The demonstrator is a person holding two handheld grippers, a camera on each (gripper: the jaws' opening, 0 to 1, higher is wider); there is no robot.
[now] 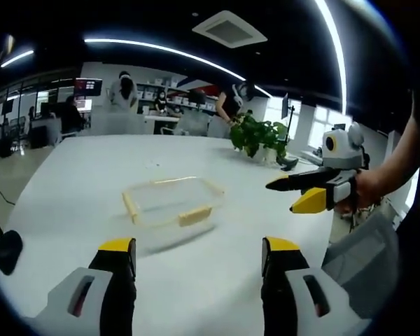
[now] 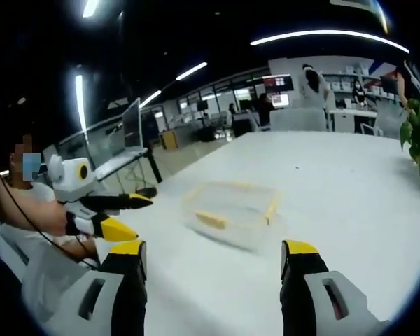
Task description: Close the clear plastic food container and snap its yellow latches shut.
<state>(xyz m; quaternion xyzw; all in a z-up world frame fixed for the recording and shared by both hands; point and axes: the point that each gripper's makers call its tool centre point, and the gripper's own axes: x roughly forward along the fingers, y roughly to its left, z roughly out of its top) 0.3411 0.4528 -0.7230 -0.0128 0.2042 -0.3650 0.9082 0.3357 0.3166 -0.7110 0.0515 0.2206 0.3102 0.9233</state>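
A clear plastic food container (image 1: 173, 201) with yellow latches sits on the white table (image 1: 77, 189), its lid lying on top. My left gripper (image 1: 198, 255) hovers open in front of it, well short of touching. The right gripper (image 1: 302, 194) enters the left gripper view from the right, held in a person's hand, jaws apart, beside the container. In the right gripper view the container (image 2: 231, 210) lies ahead of my open right gripper (image 2: 213, 262). The left gripper (image 2: 122, 213) shows at the left there, open.
A potted green plant (image 1: 257, 136) stands on the table behind the container. A black round object (image 1: 7, 248) lies at the table's left edge. A laptop (image 2: 129, 129) stands on a desk at the left. People are at desks far behind.
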